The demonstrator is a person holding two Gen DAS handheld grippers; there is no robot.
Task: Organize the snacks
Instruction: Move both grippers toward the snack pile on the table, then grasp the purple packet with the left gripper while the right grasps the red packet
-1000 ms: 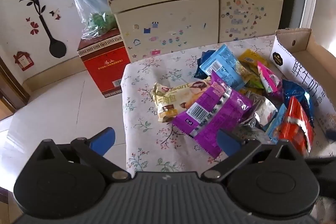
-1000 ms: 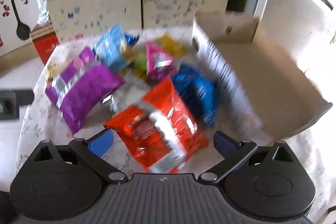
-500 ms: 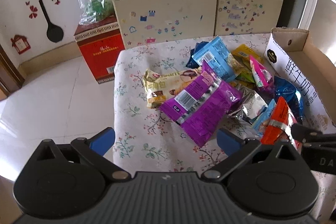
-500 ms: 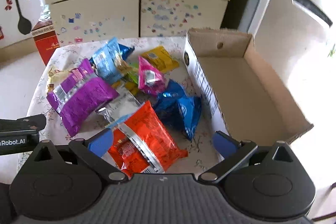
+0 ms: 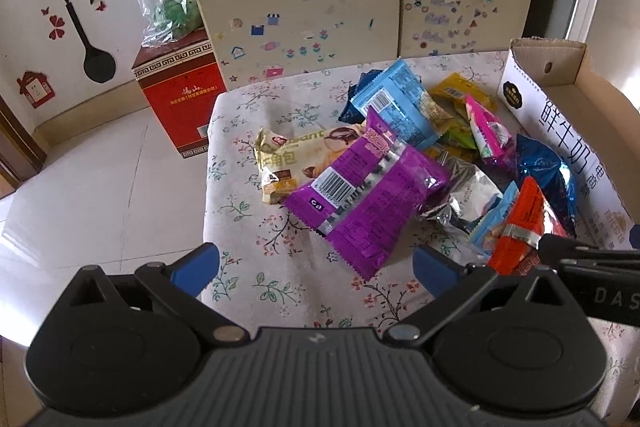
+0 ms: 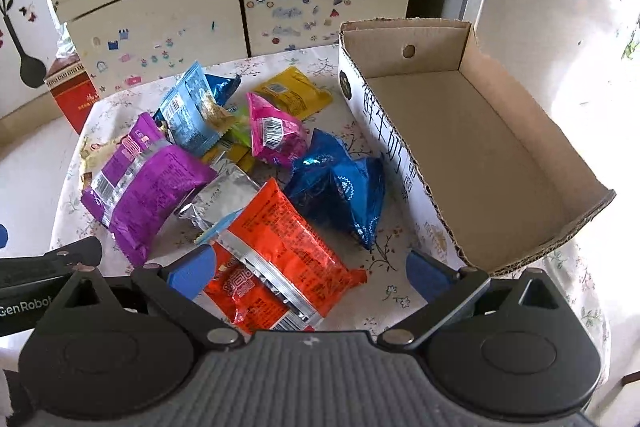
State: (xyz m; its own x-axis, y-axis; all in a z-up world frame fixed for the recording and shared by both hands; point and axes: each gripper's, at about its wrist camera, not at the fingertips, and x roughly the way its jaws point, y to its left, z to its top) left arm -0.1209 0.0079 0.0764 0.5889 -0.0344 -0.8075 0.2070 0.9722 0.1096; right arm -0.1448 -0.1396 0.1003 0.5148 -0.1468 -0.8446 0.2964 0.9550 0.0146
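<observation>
Snack packets lie heaped on the worktop (image 5: 280, 279) beside the cardboard box (image 6: 472, 147); left gripper (image 5: 316, 265) and right gripper (image 6: 308, 269) hover, jaws spread wide, holding nothing.

The silver packet (image 6: 218, 201) is partly hidden under the purple packet (image 6: 148, 187) and the orange packet (image 6: 280, 247). The cream packet (image 5: 296, 159) hides partly under the purple one. The small print is too tiny to read.

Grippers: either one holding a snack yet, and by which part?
Nothing held. Left gripper and right gripper are both open; the orange packet lies between the right's fingers, ungripped.
</observation>
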